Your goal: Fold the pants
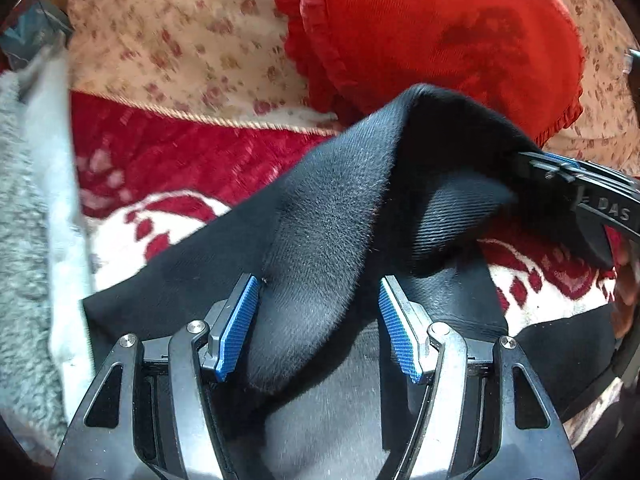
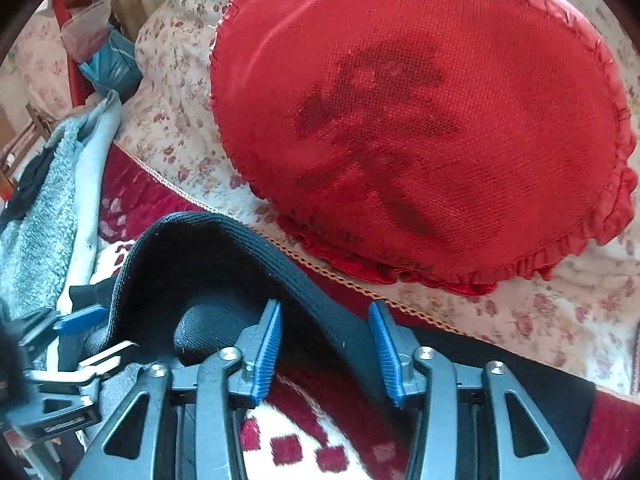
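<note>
The black pants (image 1: 328,216) lie bunched on a red and white patterned blanket (image 1: 168,168). My left gripper (image 1: 318,284) is open, its blue pads (image 1: 240,320) on either side of a raised fold of the black cloth. My right gripper (image 2: 326,312) is open too, with the ribbed waistband edge (image 2: 224,236) of the pants (image 2: 192,280) passing between its fingers. The right gripper also shows at the right edge of the left wrist view (image 1: 560,172), against the lifted cloth. The left gripper shows at the lower left of the right wrist view (image 2: 76,324).
A red heart-shaped ruffled cushion (image 2: 420,120) lies just beyond the pants on a cream floral bedcover (image 2: 540,312). It also shows in the left wrist view (image 1: 432,32). A grey fleece garment (image 1: 28,240) and pale cloth lie at the left. Bags and clutter (image 2: 108,52) sit at far left.
</note>
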Demonstrator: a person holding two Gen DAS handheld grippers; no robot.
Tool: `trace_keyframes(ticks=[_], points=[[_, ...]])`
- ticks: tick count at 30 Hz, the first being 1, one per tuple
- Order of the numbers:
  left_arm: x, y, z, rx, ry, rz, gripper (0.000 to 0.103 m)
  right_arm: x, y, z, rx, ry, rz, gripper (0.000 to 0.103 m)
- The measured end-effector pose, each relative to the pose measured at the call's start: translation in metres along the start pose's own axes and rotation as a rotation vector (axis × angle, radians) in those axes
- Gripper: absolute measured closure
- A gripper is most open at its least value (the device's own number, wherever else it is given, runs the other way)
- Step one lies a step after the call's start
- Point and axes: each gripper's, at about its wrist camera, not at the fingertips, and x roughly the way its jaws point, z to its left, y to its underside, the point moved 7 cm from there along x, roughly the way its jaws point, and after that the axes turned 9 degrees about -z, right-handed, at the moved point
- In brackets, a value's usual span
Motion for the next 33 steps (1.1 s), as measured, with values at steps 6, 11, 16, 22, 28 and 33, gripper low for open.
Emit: trace_keyframes(ticks=[6,11,16,22,28,33], points=[[-0.014,-0.004,0.021,-0.07,0.068,-0.02,0.085,-0.032,0.005,0.011,-0.013,-0.022,-0.095,0.097],[-0.059,0.006,0.032,-0.026,0.082,-0.073,0.084,-0.092,0.018,0.033,-0.051,-0.061,-0.168,0.098],[-0.1,0.029,0.053,-0.044,0.106,-0.11,0.084,-0.143,0.06,0.064,-0.117,-0.105,-0.167,0.098],[-0.087,0.077,0.068,-0.085,0.116,-0.004,0.084,-0.122,0.145,0.078,-0.12,-0.134,0.011,0.098],[-0.1,0.089,0.076,-0.108,0.102,-0.009,0.075,-0.113,0.167,0.095,-0.248,-0.048,0.077,0.088],[-0.112,0.085,0.097,-0.13,0.082,-0.036,0.068,-0.132,0.142,0.133,-0.247,-0.182,-0.008,0.07]])
